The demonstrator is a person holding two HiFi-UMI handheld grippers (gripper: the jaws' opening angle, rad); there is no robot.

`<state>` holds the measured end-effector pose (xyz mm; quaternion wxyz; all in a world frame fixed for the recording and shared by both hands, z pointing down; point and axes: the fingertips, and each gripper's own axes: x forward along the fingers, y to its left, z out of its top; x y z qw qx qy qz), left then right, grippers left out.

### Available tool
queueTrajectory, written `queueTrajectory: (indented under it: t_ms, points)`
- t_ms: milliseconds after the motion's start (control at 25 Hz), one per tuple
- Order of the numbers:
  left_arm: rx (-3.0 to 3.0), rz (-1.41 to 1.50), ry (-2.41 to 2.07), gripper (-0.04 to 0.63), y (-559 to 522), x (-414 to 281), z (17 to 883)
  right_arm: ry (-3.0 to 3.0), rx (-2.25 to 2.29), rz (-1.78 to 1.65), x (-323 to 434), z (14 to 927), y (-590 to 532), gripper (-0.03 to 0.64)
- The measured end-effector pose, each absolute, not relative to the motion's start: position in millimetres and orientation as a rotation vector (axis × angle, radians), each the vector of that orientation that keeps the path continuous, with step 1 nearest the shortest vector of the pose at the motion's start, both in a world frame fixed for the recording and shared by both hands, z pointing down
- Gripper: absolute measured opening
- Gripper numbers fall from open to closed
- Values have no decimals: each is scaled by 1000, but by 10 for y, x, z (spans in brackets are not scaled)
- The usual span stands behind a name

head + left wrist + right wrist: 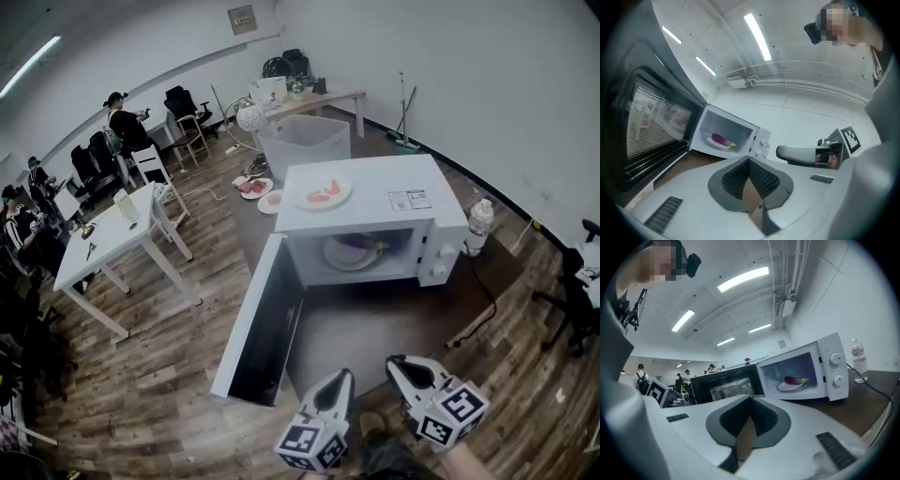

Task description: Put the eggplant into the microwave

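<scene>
Left tool (343,377), right tool (397,364) side by side, jaws closed, empty, pointing toward microwave (373,180).

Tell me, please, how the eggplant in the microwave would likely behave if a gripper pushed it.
The eggplant looks rounded and elongated, so it would probably roll or pivot rather than slide. Its skin appears smooth, so it is likely slippery to grip. It lies on a shallow plate, which might shift with it.
</scene>
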<state>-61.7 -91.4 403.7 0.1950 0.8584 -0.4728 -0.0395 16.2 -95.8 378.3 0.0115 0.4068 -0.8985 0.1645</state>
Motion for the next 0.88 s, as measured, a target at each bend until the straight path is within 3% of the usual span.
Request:
queueTrajectory:
  t_ms: [360,880]
  points:
    - [2349,-303,-1252,0,-387,-765,3639,-2844,1254,498,122,3377,-445,0]
    - [2430,-340,-1192,0,38,-706,3263,-2858,1254,457,121,3132,152,-2]
